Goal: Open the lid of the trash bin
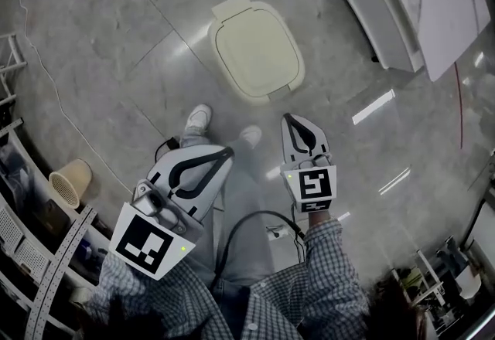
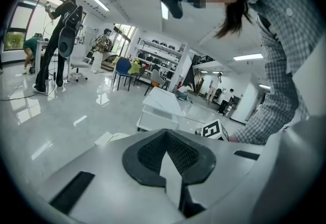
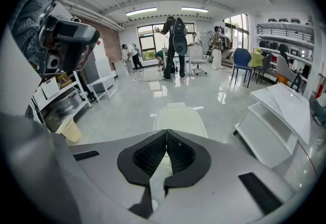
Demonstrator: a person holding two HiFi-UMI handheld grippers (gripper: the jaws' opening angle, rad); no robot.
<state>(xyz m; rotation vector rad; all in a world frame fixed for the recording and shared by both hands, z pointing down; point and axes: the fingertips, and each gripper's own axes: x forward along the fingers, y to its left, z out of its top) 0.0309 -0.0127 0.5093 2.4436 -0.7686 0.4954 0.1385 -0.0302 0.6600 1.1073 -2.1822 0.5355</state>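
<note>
The cream trash bin (image 1: 257,52) stands on the grey floor ahead of the person's feet, its lid down flat. In the right gripper view the bin (image 3: 179,118) lies straight beyond the jaws, a short way off. Only an edge of the bin (image 2: 109,138) shows in the left gripper view. My right gripper (image 1: 288,118) hovers just short of the bin's near rim, shut with nothing in it (image 3: 166,132). My left gripper (image 1: 227,151) hangs lower and to the left, also shut and empty (image 2: 167,135). Neither touches the bin.
A white low table (image 1: 418,2) stands to the right of the bin. A beige basket (image 1: 70,181) and metal shelving (image 1: 31,269) line the left side. A thin cable (image 1: 54,83) runs across the floor. People and chairs (image 3: 242,60) stand far off.
</note>
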